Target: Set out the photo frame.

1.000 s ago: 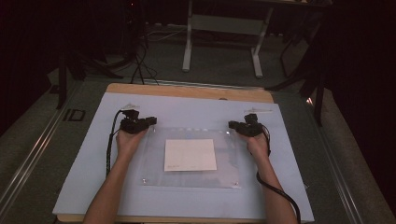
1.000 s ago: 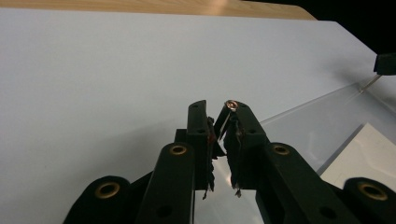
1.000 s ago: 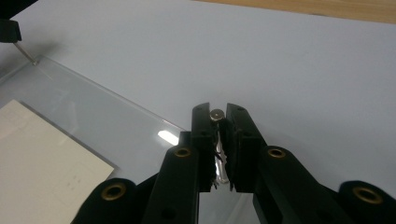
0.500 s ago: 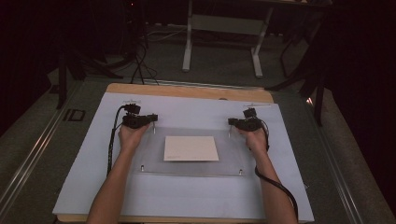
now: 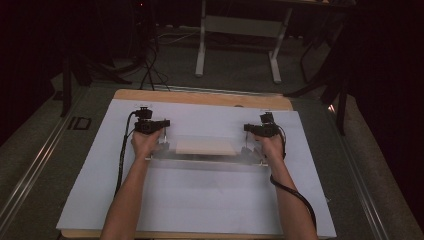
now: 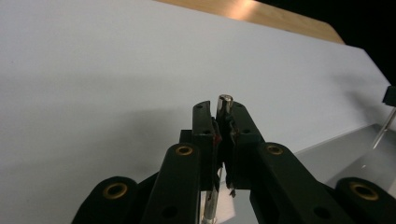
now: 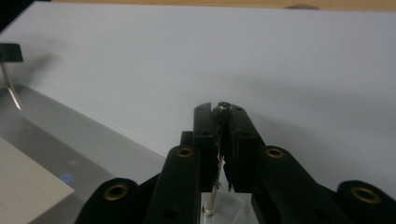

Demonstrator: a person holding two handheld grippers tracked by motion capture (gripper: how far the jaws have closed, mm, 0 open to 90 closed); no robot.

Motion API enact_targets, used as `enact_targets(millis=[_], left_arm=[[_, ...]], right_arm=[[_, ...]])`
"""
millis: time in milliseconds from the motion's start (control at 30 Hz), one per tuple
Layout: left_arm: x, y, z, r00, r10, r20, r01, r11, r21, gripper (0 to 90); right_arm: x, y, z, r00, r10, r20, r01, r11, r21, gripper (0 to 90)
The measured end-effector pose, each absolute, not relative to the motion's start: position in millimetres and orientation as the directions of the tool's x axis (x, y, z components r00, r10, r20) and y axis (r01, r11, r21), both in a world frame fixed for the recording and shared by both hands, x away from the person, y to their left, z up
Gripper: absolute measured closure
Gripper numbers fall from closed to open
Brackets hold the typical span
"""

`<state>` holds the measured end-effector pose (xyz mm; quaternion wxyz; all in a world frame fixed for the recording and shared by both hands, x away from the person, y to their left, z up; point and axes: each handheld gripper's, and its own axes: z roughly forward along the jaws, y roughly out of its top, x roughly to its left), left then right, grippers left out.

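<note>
The fingers of the left gripper (image 6: pixel 223 122) are pressed together on a thin metal post (image 6: pixel 224 103) whose rounded tip pokes out above them; the post runs down between them toward the clear plate below. The fingers of the right gripper (image 7: pixel 223 120) pinch a matching metal post (image 7: pixel 223 107) in the same way. Pinching the posts near the top seems to be the reason for the grip: the posts serve as handles, so the panel can be carried without touching its faces.

In the high view the left gripper (image 5: pixel 156 125) and right gripper (image 5: pixel 256 130) stand at opposite ends of a clear panel (image 5: pixel 200 159), which the two hands hold level and, to judge by the soft shadow beneath, slightly above the tabletop. Holding both ends at once keeps it from tipping. Two more posts show at the panel's near corners, though they are small and hard to make out.

The panel works as a flat carrier: a pale rectangular sheet (image 5: pixel 206 146) lies at its middle, between the two grippers, and its corner (image 7: pixel 28 186) shows in the right gripper view. Whether it rests on top or is sandwiched between two clear layers I cannot tell.

Below all this lies a white mat (image 5: pixel 200 200) covering most of the wooden tabletop (image 5: pixel 200 97).
</note>
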<state>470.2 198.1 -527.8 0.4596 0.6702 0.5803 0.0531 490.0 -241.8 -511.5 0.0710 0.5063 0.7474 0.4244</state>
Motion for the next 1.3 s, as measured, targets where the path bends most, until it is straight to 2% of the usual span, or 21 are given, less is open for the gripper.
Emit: enact_targets(millis=[267,533,900,1300], left_arm=[[471.3,198.3,-528.0,0.315,0.824,-0.470,0.735,0.102,0.671,84.2],[471.7,198.1,-527.9,0.312,0.825,-0.472,0.737,0.104,0.668,84.1],[471.8,198.3,-528.1,0.309,0.823,-0.476,0.739,0.107,0.665,84.0],[472.6,198.5,-527.9,0.306,0.822,-0.480,0.745,0.108,0.659,84.0]], right_arm=[[475.1,-245.3,-503.4,-0.522,0.828,0.207,0.626,0.207,0.752,75.8],[454.7,-255.4,-498.6,-0.559,0.814,0.155,0.564,0.236,0.791,70.6],[421.8,-266.6,-501.6,-0.594,0.799,0.095,0.499,0.274,0.822,68.9],[400.3,-274.1,-507.9,-0.609,0.792,0.051,0.485,0.321,0.813,67.5]])
